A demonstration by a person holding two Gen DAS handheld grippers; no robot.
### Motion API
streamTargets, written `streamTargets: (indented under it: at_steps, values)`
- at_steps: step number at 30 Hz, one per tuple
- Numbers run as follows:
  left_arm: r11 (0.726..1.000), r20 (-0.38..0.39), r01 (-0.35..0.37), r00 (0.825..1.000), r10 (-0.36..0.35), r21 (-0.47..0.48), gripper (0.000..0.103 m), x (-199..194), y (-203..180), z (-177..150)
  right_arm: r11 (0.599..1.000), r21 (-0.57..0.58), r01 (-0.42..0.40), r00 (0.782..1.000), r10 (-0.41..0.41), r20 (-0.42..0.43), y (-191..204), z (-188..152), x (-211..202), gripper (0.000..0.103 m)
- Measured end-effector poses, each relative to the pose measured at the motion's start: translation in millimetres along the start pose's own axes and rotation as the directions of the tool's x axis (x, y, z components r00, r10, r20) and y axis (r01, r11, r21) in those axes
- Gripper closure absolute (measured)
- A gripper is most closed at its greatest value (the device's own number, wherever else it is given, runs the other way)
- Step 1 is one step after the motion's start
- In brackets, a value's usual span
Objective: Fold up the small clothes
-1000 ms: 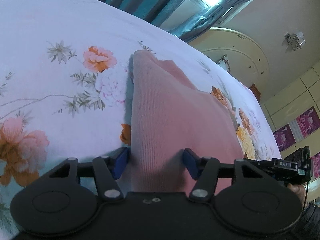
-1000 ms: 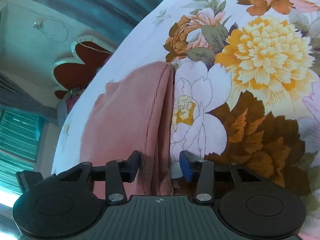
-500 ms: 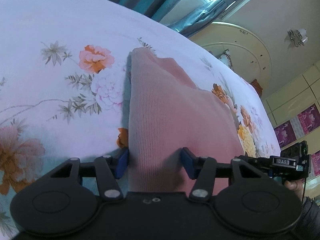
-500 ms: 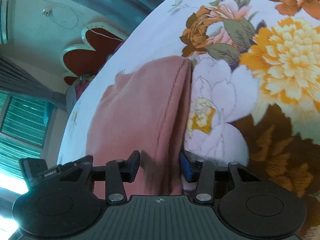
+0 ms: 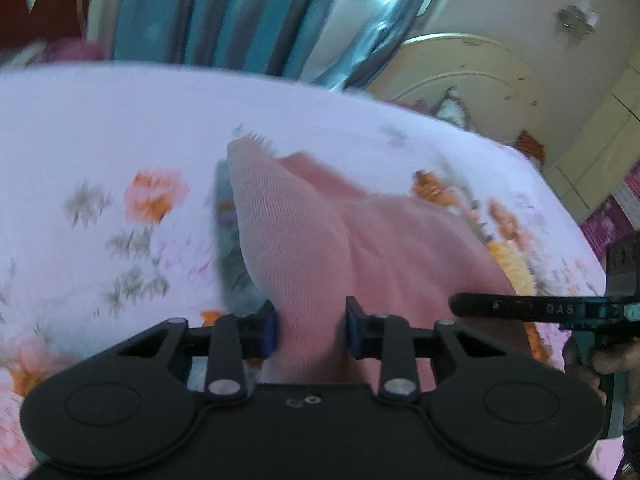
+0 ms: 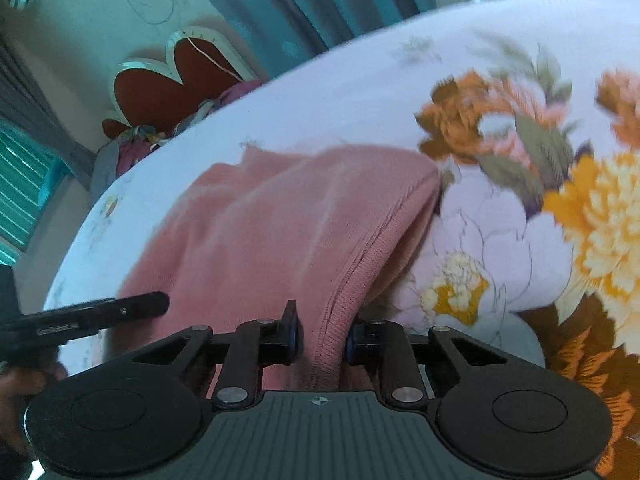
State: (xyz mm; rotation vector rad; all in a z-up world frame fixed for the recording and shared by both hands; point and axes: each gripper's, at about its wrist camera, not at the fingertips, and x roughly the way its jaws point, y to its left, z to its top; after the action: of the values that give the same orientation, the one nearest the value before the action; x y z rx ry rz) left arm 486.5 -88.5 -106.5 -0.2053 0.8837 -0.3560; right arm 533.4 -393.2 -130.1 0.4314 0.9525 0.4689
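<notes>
A pink knit garment (image 5: 304, 248) lies on a floral bedsheet (image 5: 120, 128), its near edge raised off the bed. My left gripper (image 5: 310, 330) is shut on its left near corner; the cloth fills the gap between the blue pads. My right gripper (image 6: 322, 338) is shut on the hemmed right near corner of the garment (image 6: 280, 240). The right gripper's black body shows at the right of the left wrist view (image 5: 560, 308); the left gripper's body shows at the left of the right wrist view (image 6: 80, 318). Both views are motion-blurred.
The floral bedsheet (image 6: 520, 200) spreads all around the garment. Teal curtains (image 5: 208, 12) hang behind the bed. A red and cream headboard (image 6: 176, 76) with bundled cloth (image 6: 136, 144) stands at the far left. A cream cabinet (image 5: 480, 72) stands at the far right.
Both grippers have closed tighter on the garment's near corners and lifted them, so the cloth rises off the sheet. Both cameras have tilted up, showing more curtain and wall.
</notes>
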Motion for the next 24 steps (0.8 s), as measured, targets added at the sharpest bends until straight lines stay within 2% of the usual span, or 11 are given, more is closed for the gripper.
streamTargets:
  at_steps: [2,4,6,8,15,19,24]
  values:
    - [1.000,-0.003,-0.001,1.000,0.001,0.031,0.072,-4,-6,0,1.000,-0.015,0.007,1.000,-0.007,0.012,8,-2,-6,0.083]
    - [0.998,-0.058,-0.023,0.998,0.026,0.051,0.072,7,-5,-1,0.996,-0.048,0.070,0.997,-0.071,-0.017,12,-5,3,0.083]
    - [0.999,-0.096,-0.037,0.995,0.039,0.028,0.072,19,6,-4,0.994,-0.034,0.108,0.992,-0.109,-0.059,8,-8,15,0.083]
    - [1.000,-0.083,0.000,0.997,-0.001,-0.016,0.072,15,15,-4,0.992,-0.030,0.119,0.991,-0.121,-0.051,11,-5,13,0.083]
    - [0.997,-0.031,0.064,0.998,-0.062,0.036,0.072,-18,14,2,0.983,-0.086,0.161,0.987,-0.159,0.028,58,-1,-7,0.083]
    - [0.994,0.006,0.076,0.997,-0.076,0.073,0.072,-48,28,5,0.978,-0.112,0.177,0.984,-0.172,0.047,94,0,-6,0.083]
    - [0.994,0.036,0.068,0.997,-0.071,0.084,0.072,-87,68,6,0.975,-0.143,0.172,0.984,-0.165,0.063,150,-3,11,0.083]
